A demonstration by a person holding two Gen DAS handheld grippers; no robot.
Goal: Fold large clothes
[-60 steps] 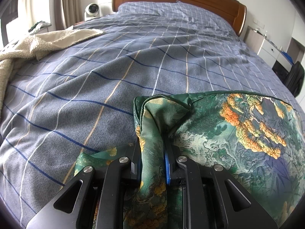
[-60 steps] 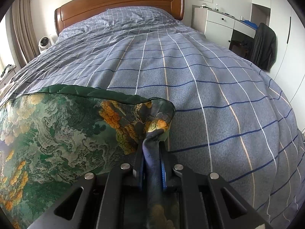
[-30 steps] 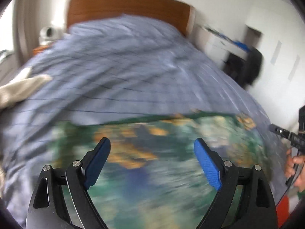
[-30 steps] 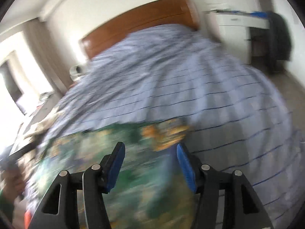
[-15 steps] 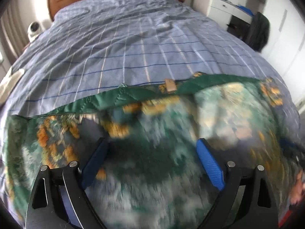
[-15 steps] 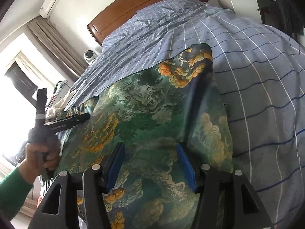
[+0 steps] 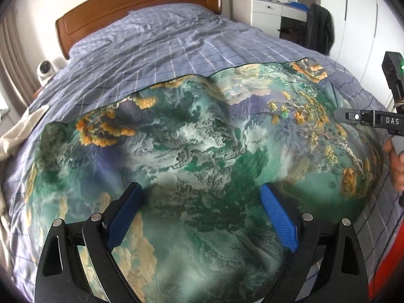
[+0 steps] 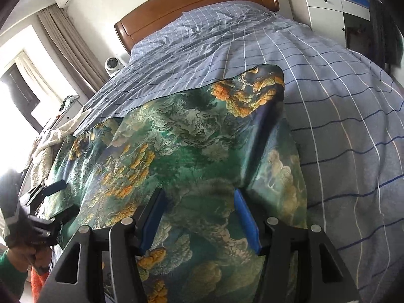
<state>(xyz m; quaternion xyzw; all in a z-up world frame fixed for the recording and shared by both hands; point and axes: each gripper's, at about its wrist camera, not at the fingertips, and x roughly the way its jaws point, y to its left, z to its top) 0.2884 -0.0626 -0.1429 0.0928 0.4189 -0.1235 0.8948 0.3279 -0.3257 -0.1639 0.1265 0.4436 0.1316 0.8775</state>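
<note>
A large green cloth (image 7: 202, 146) printed with orange and white landscape lies spread flat on the bed; it also shows in the right wrist view (image 8: 192, 151). My left gripper (image 7: 202, 194) is open and empty, held just above the cloth's near part. My right gripper (image 8: 199, 199) is open and empty above the cloth's near right part. The right gripper shows at the right edge of the left wrist view (image 7: 373, 120); the left gripper shows at the lower left of the right wrist view (image 8: 50, 197).
The bed has a blue checked duvet (image 7: 164, 50) and a wooden headboard (image 7: 136, 15). A cream blanket (image 7: 20, 131) lies at the bed's left edge. A white fan (image 8: 113, 64) stands at the left, a white dresser (image 8: 325, 5) and dark chair at the right.
Both grippers held corners of the cloth two seconds ago. They have let go and opened, and the cloth now lies spread on the bed. Both grippers have drawn back over its near part.
</note>
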